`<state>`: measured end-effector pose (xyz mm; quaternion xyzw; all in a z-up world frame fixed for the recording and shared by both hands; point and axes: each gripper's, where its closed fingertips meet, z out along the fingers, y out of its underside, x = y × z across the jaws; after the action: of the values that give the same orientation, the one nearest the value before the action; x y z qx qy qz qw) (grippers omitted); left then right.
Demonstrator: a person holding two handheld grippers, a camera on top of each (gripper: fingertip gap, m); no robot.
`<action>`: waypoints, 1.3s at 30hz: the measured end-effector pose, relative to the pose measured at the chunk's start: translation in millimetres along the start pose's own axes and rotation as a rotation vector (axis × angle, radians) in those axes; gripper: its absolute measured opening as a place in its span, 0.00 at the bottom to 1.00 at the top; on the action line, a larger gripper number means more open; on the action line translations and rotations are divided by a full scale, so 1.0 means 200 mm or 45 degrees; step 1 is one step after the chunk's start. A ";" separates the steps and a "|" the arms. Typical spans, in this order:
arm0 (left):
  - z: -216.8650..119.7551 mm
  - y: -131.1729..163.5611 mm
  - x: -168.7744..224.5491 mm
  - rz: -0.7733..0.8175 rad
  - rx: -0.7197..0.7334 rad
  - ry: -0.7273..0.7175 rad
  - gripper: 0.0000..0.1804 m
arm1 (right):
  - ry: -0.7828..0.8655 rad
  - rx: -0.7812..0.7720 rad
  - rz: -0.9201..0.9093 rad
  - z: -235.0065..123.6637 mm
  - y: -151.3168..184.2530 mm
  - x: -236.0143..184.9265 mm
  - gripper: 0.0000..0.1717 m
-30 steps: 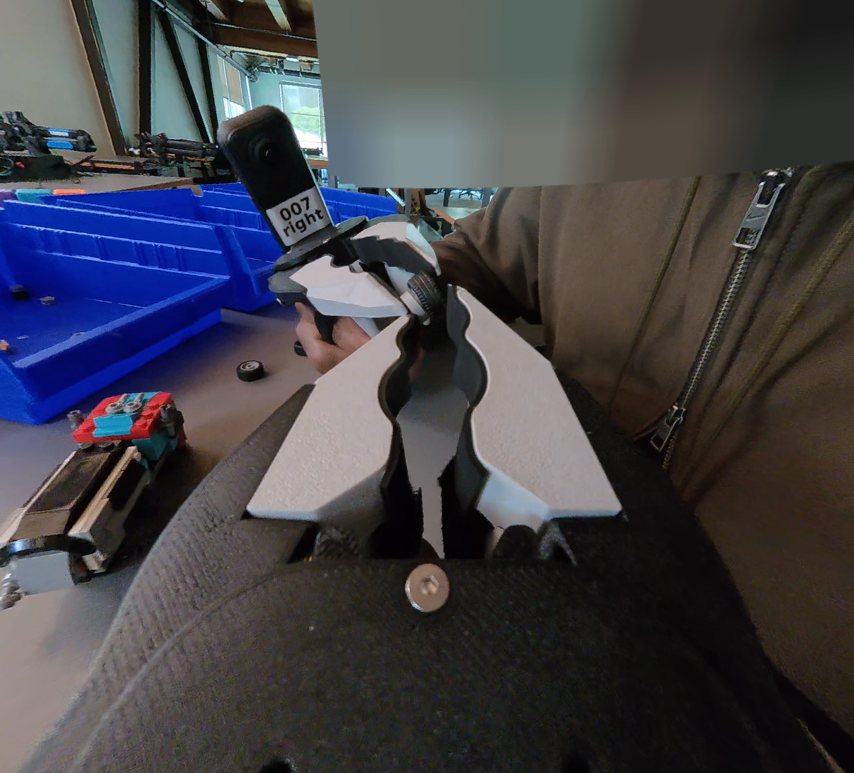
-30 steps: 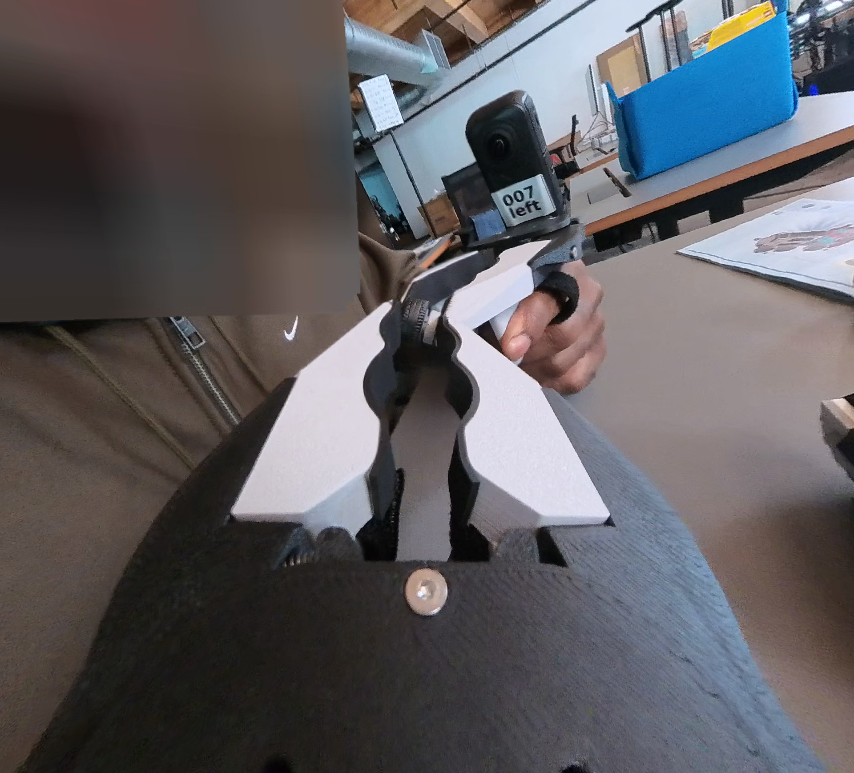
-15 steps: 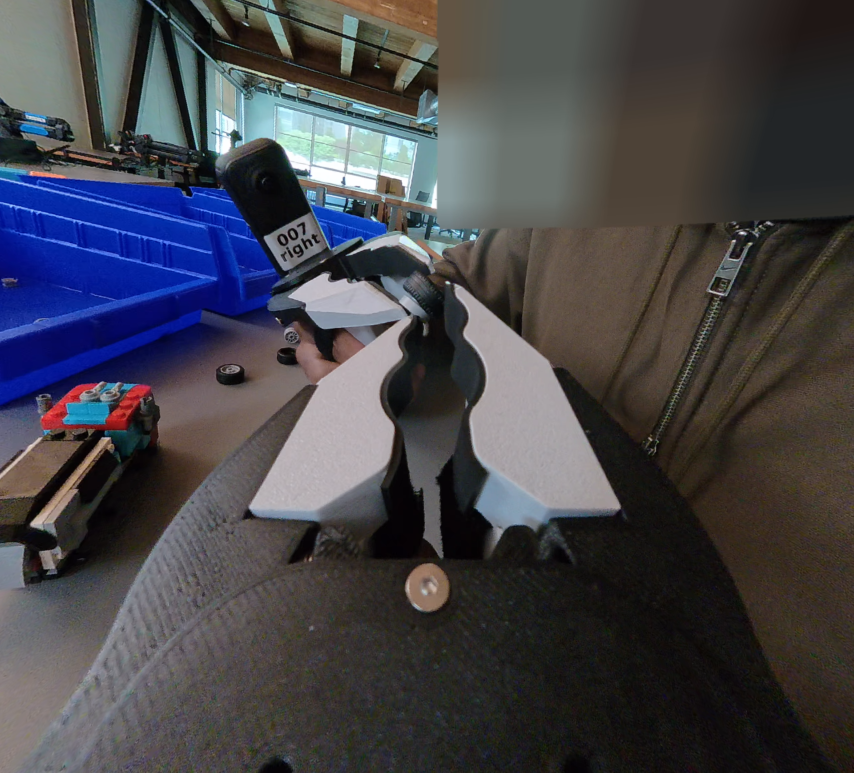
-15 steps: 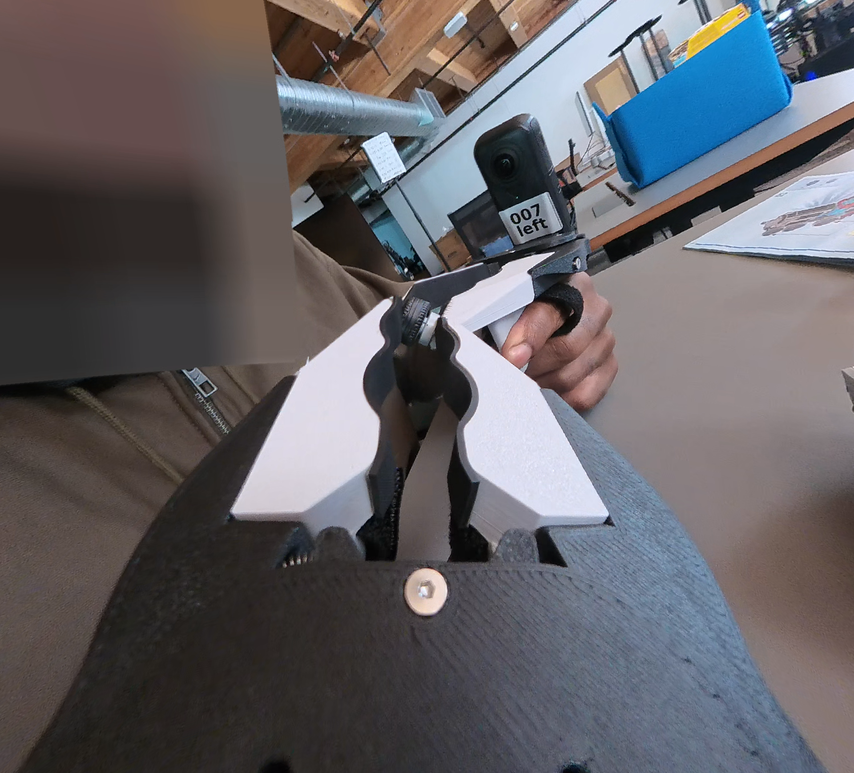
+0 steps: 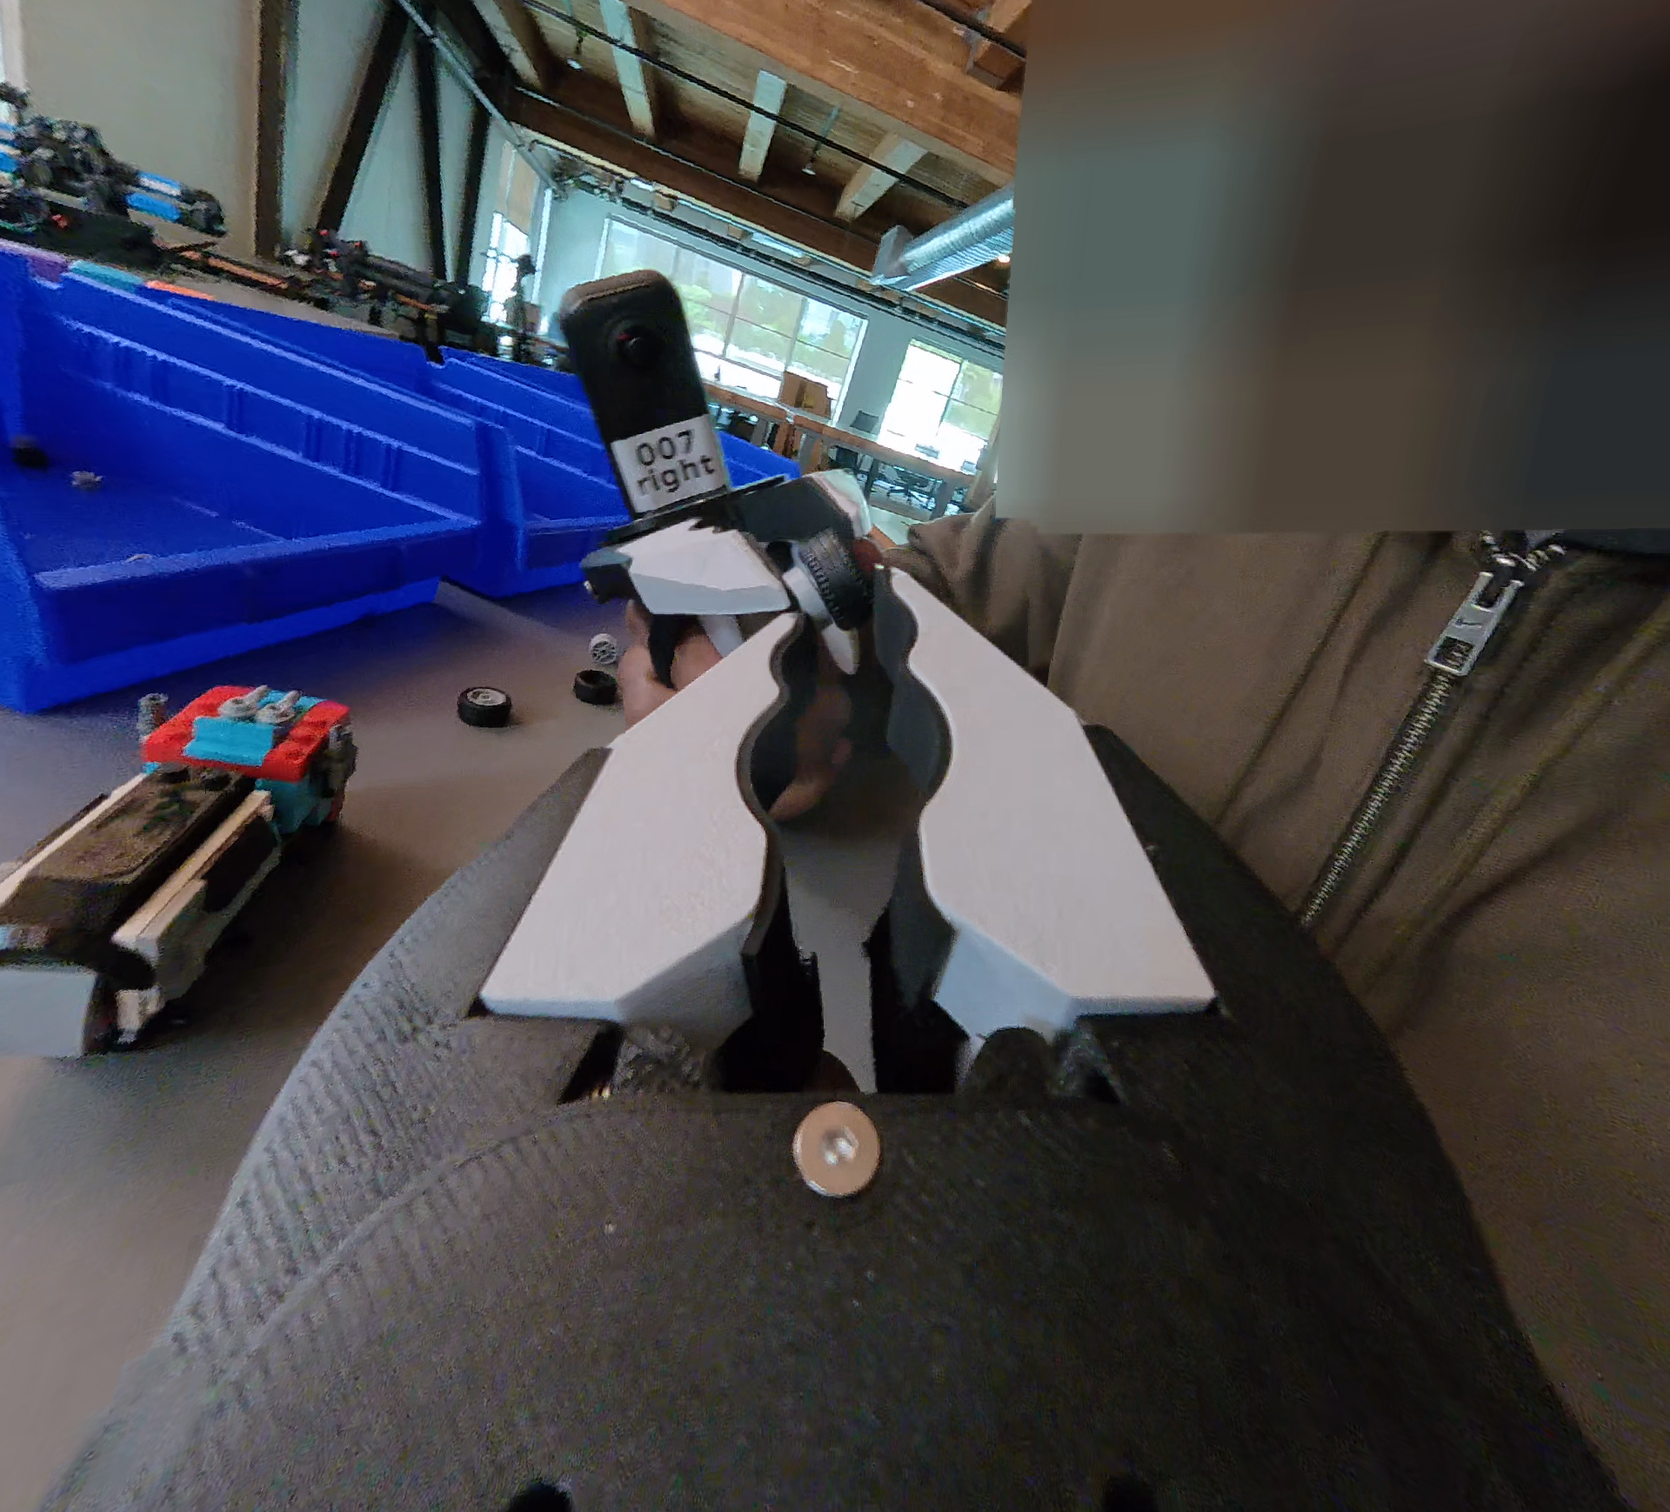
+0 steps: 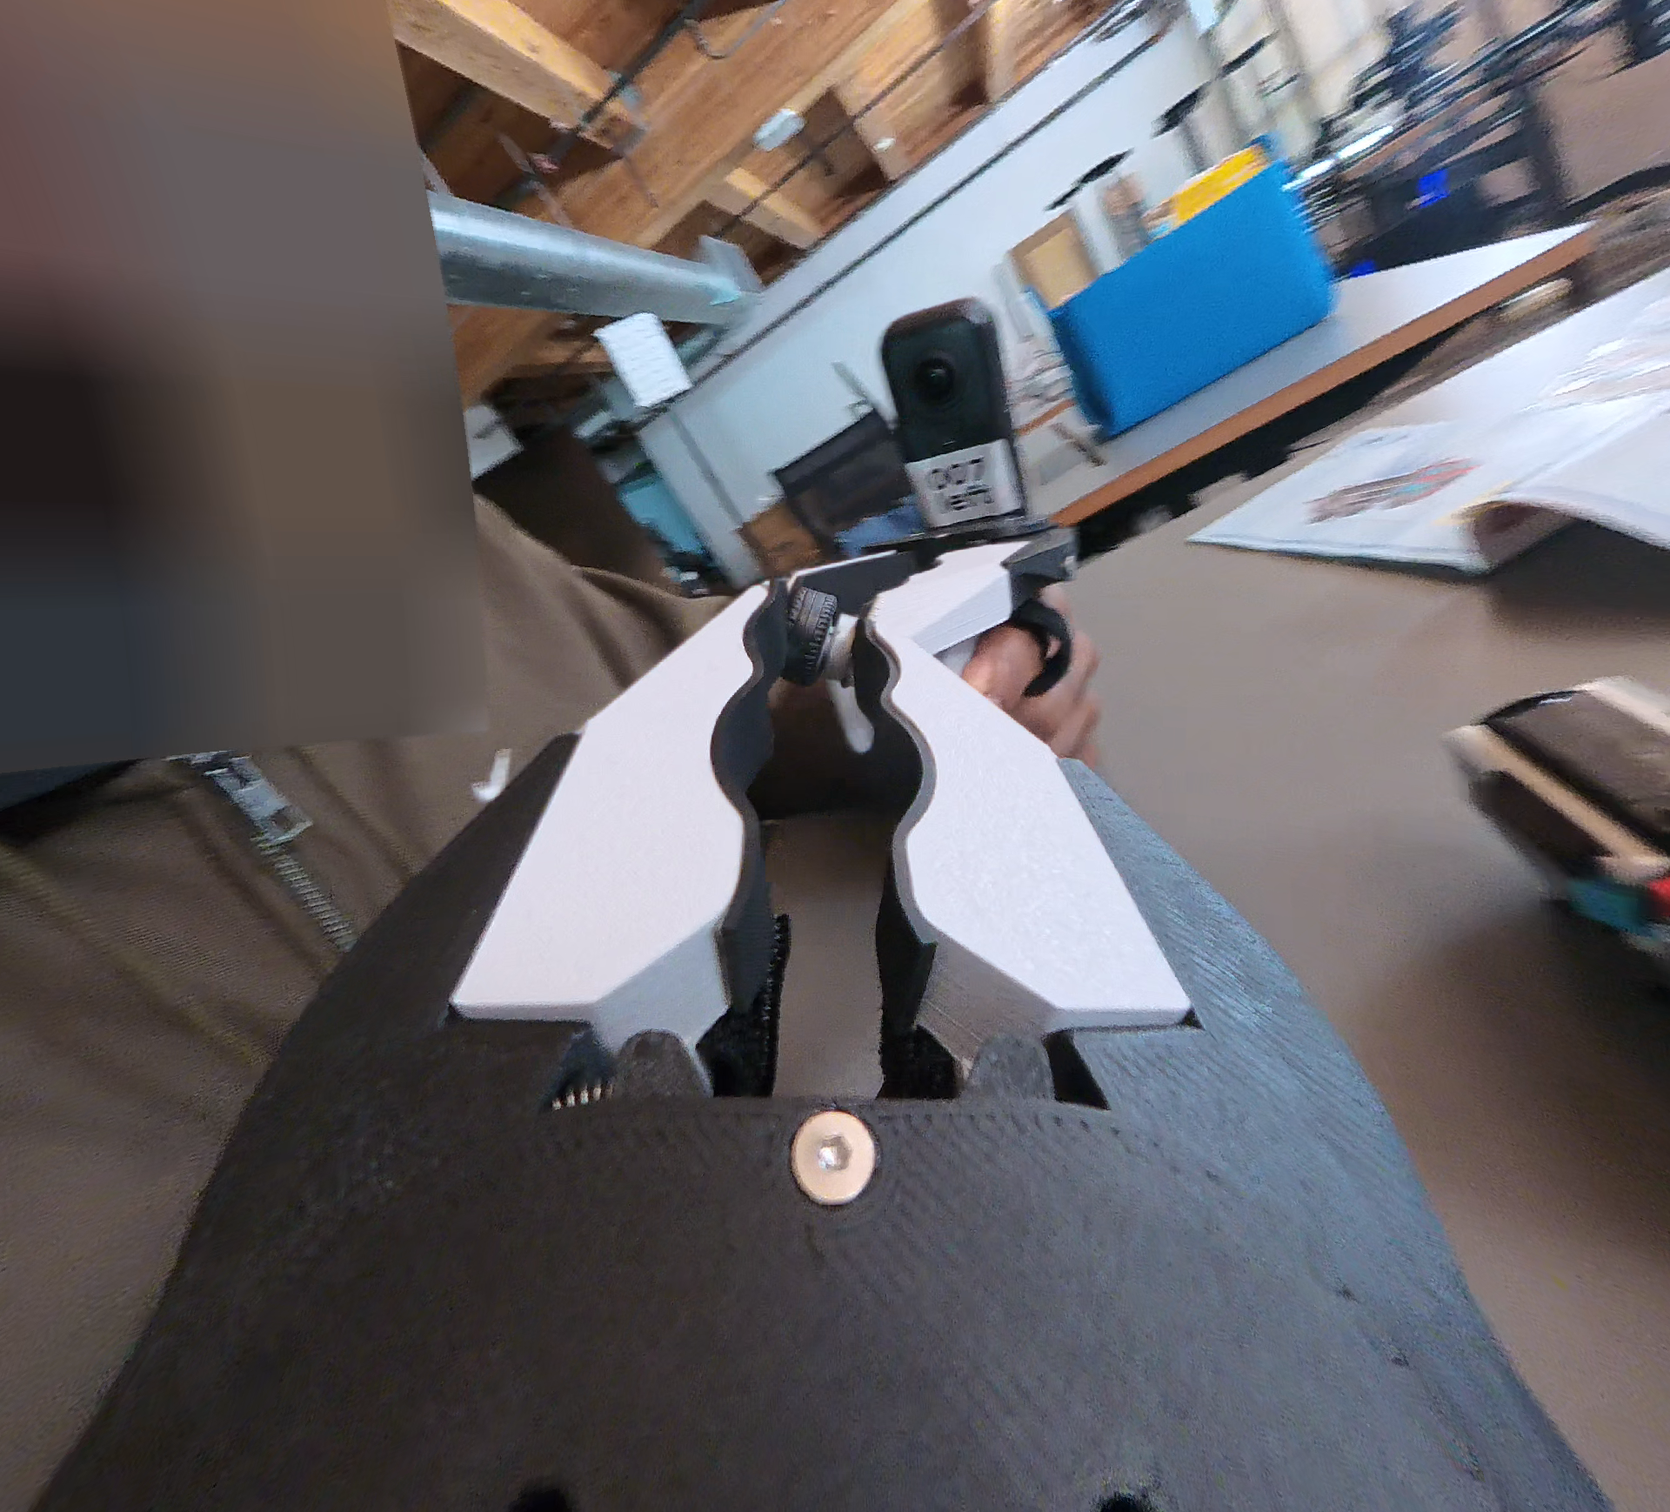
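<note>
Where tools [image 5: 836, 610] meet: ribbed black wheel [image 6: 807, 626]

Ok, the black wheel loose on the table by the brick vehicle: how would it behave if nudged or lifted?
The wheel is round, so a nudge would probably roll it over the smooth table. It looks small next to the brick vehicle, so likely light; its dark tyre probably grips rather than slips.

Two handheld grippers, the left gripper [image 6: 818, 637] and the right gripper [image 5: 836, 592], meet tip to tip on one small black wheel [image 5: 831, 578]. Three loose wheels [image 5: 484, 707] lie on the grey table [image 5: 506, 655] at ten o'clock from them. One brick-built vehicle [image 5: 172, 836]. Two blue bins [image 5: 235, 492]. One open booklet [image 6: 1446, 474].
</note>
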<state>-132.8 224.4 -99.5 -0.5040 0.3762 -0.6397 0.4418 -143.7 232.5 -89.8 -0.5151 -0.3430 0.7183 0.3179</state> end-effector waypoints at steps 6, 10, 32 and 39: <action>0.00 0.00 -0.05 -0.028 -0.003 -0.082 0.10 | 0.128 0.020 -0.088 -0.01 -0.02 0.05 0.09; 0.00 -0.01 -0.05 -0.029 0.013 -0.068 0.09 | 0.134 0.029 -0.110 -0.01 -0.02 0.04 0.09; 0.00 -0.03 -0.07 0.036 0.057 -0.143 0.09 | 0.201 0.045 -0.222 -0.01 -0.04 0.04 0.09; -0.02 -0.06 -0.11 0.188 0.002 -0.283 0.17 | 0.286 -0.025 -0.501 -0.02 -0.05 0.04 0.10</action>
<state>-137.5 249.2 -96.6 -0.5425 0.3606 -0.5461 0.5268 -140.7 245.1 -87.0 -0.5181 -0.4064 0.5770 0.4832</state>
